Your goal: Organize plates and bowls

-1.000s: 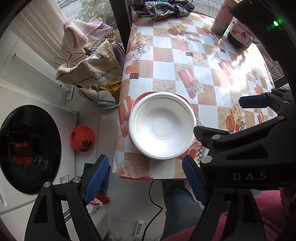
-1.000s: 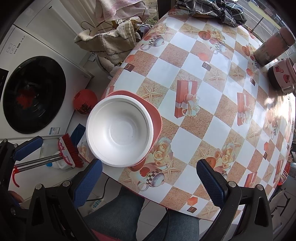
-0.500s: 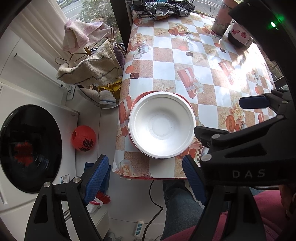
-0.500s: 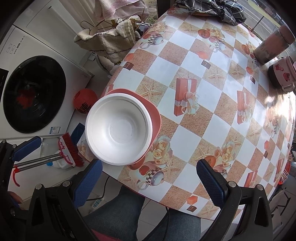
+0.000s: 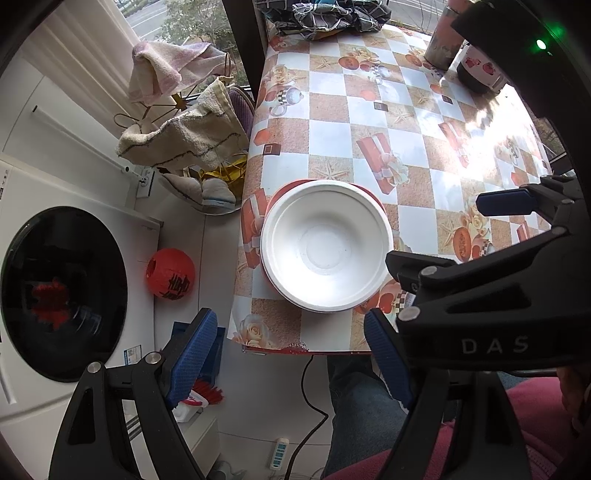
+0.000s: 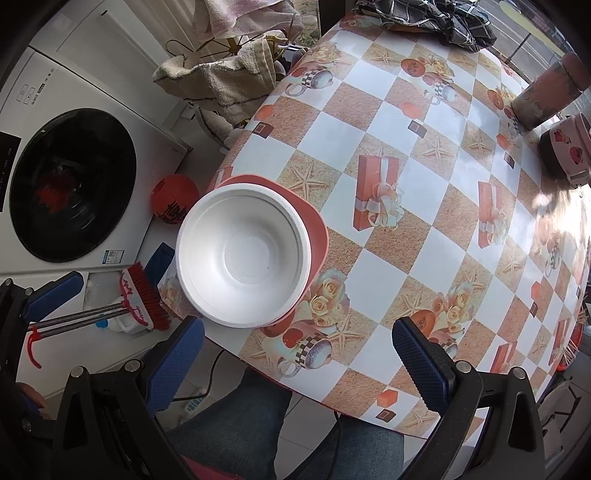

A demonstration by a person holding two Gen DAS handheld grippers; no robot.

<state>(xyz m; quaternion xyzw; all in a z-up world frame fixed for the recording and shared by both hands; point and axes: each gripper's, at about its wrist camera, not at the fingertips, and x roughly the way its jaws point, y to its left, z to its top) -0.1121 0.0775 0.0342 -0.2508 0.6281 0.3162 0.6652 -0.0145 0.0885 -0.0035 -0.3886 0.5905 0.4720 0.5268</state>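
Observation:
A white foam bowl (image 5: 327, 245) (image 6: 243, 254) rests inside a red plate (image 5: 373, 192) (image 6: 314, 221) near the front left corner of the table with the checked, patterned cloth (image 5: 369, 122) (image 6: 406, 229). My left gripper (image 5: 290, 354) hangs high over the table's front edge, its blue pads wide open and empty, with the bowl beyond them. My right gripper (image 6: 297, 362) is likewise open and empty, with the bowl off its left pad. In the left wrist view the right gripper's blue finger (image 5: 506, 203) shows at the right.
A washing machine (image 5: 62, 291), a red lantern (image 5: 170, 273) and a rack of towels (image 5: 184, 144) stand left of the table. A tall tumbler (image 6: 546, 96), a strawberry-print pot (image 6: 569, 147) and a dark cloth (image 5: 325, 18) sit at the far side. A person's jeans-clad legs (image 6: 240, 424) are below.

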